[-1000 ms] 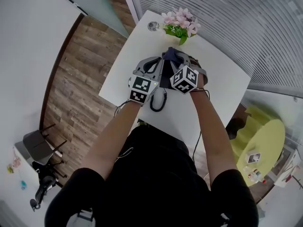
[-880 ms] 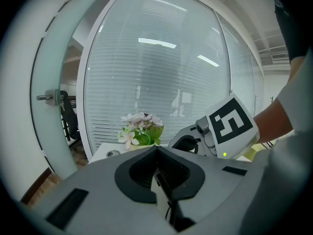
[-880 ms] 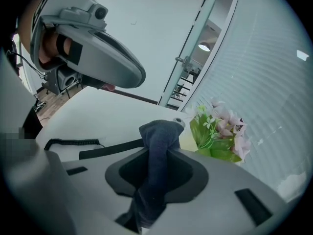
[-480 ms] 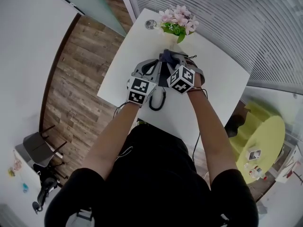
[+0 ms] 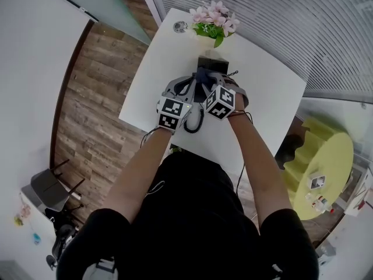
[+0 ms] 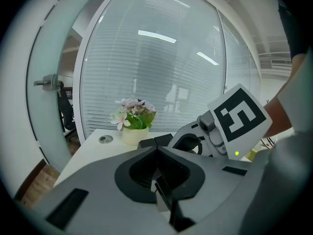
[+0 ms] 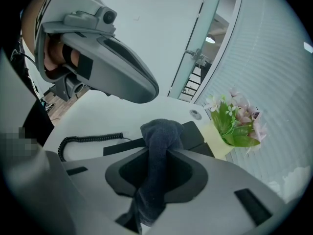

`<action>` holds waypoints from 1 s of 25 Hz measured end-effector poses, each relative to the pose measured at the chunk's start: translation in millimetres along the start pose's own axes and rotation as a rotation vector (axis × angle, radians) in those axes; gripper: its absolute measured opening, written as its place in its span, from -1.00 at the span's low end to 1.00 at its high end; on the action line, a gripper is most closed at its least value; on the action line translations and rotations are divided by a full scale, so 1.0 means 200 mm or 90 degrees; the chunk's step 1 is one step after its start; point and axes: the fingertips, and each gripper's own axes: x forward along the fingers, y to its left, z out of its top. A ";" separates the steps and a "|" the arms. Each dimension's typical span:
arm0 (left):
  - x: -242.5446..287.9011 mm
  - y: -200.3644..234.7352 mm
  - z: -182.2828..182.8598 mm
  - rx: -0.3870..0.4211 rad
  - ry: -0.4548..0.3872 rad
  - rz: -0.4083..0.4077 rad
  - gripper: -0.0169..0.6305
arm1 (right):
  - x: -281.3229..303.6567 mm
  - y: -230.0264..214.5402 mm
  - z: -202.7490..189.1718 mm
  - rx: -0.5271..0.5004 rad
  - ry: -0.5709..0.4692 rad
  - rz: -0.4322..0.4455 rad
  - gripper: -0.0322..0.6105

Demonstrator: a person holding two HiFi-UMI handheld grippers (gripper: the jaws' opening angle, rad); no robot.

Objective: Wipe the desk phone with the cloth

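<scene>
Desk phone (image 5: 211, 62) mid-table (image 5: 274, 92); cloth (image 7: 159, 131) pinched by right gripper (image 7: 164, 153).

I see the white square counter (image 5: 268, 98) carrying a black desk phone (image 5: 211, 62) near its middle, with a coiled black cord (image 7: 90, 139) lying on the surface at the phone's near side. Beyond the phone, toward the far corner, a pale yellow pot of pink flowers (image 5: 214, 25) stands upright. A small round silver disc (image 5: 180, 26) lies flat just beside the pot, to its left.
</scene>
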 end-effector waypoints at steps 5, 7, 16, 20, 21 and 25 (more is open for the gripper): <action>-0.03 -0.04 -0.04 -0.002 0.004 -0.012 -0.92 | 0.00 0.09 -0.03 0.002 0.007 0.007 -0.58; -0.04 -0.05 -0.07 -0.002 0.007 -0.013 -0.92 | 0.00 0.12 -0.04 0.003 0.011 0.011 -0.58; -0.07 -0.10 -0.24 -0.013 0.041 -0.025 -0.92 | 0.00 0.29 -0.09 -0.006 0.031 0.028 -0.58; -0.09 -0.12 -0.30 -0.017 0.055 -0.029 -0.92 | 0.00 0.37 -0.12 -0.009 0.041 0.041 -0.58; -0.09 -0.12 -0.32 -0.017 0.058 -0.028 -0.92 | 0.01 0.39 -0.13 -0.009 0.043 0.044 -0.58; -0.13 -0.15 -0.36 -0.016 0.062 -0.032 -0.92 | 0.01 0.47 -0.16 -0.010 0.052 0.059 -0.58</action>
